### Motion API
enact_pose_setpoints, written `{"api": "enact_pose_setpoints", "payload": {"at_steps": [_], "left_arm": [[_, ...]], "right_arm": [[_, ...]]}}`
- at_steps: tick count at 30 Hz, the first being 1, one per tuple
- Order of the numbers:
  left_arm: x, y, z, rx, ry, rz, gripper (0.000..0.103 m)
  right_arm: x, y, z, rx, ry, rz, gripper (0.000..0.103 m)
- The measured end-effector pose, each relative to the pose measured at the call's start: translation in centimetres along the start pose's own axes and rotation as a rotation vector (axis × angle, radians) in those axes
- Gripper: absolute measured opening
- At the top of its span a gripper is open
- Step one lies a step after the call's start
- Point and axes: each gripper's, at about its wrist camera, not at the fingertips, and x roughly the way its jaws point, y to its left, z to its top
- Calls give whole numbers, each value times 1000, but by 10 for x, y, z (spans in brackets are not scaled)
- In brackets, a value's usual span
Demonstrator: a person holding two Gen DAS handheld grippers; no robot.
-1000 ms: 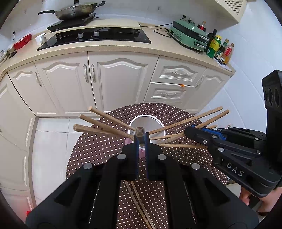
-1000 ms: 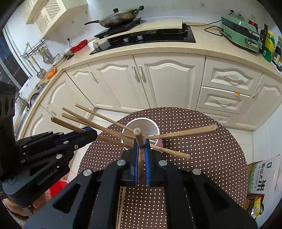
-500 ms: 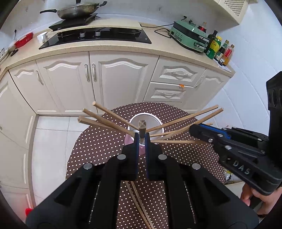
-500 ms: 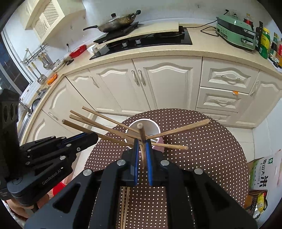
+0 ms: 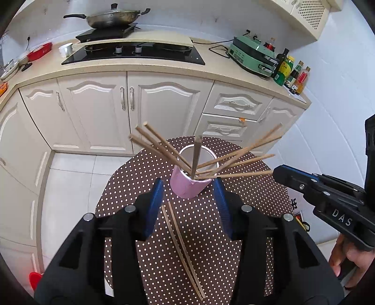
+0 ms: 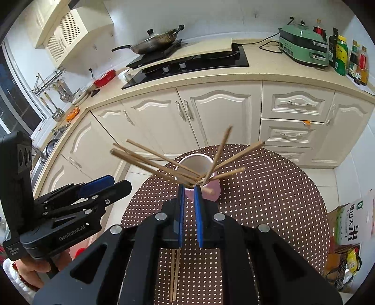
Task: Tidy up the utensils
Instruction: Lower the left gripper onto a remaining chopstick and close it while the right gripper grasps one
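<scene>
Left gripper (image 5: 188, 187): jaws spread wide, nothing between the blue pads (image 5: 153, 204); it hangs just short of the cup, one pad to each side of it, neither touching. Seen also in the right wrist view, low at the left, in a hand.

Right gripper (image 6: 188, 191): jaws parted by a narrow gap, nothing gripped; tips just beside the cup's near rim, under the crossing sticks. In the left wrist view its black body comes in from the right.

Cup (image 5: 189, 185): pink outside, pale inside, standing upright on the table toward its far edge.

Chopsticks in cup (image 5: 234, 157): wooden, a loose bundle leaning on the rim. One group fans out to the left, another to the right; one stick (image 5: 195, 157) stands near upright in the middle. In the right wrist view one stick looks blurred.

Loose chopsticks (image 5: 181, 237): two, lying side by side on the cloth between the cup and the near edge, almost touching along their length.

Table (image 5: 246, 234): round, under a brown cloth with white dots.

Backdrop: cream cabinets (image 5: 150, 110), a black hob (image 5: 133, 52) on the counter, a pan (image 5: 110, 20) behind it, a green appliance (image 5: 253, 56), and bottles (image 5: 290, 72) at the counter's right end.
</scene>
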Motion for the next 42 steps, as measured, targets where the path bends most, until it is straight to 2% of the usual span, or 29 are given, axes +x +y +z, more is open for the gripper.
{"api": "enact_pose_setpoints", "payload": {"at_steps": [10, 18, 36, 42], "left_arm": [[-5, 3, -27, 4, 34, -13, 45], [12, 17, -49, -25, 107, -4, 47], [124, 42, -91, -96, 371, 63, 47], [155, 44, -94, -111, 419, 86, 47]], "right_arm": [[-11, 13, -27, 3, 9, -1, 9], [6, 19, -47, 5, 68, 9, 9], [97, 7, -79, -12, 297, 21, 14], [114, 1, -84, -3, 352, 30, 14]]}}
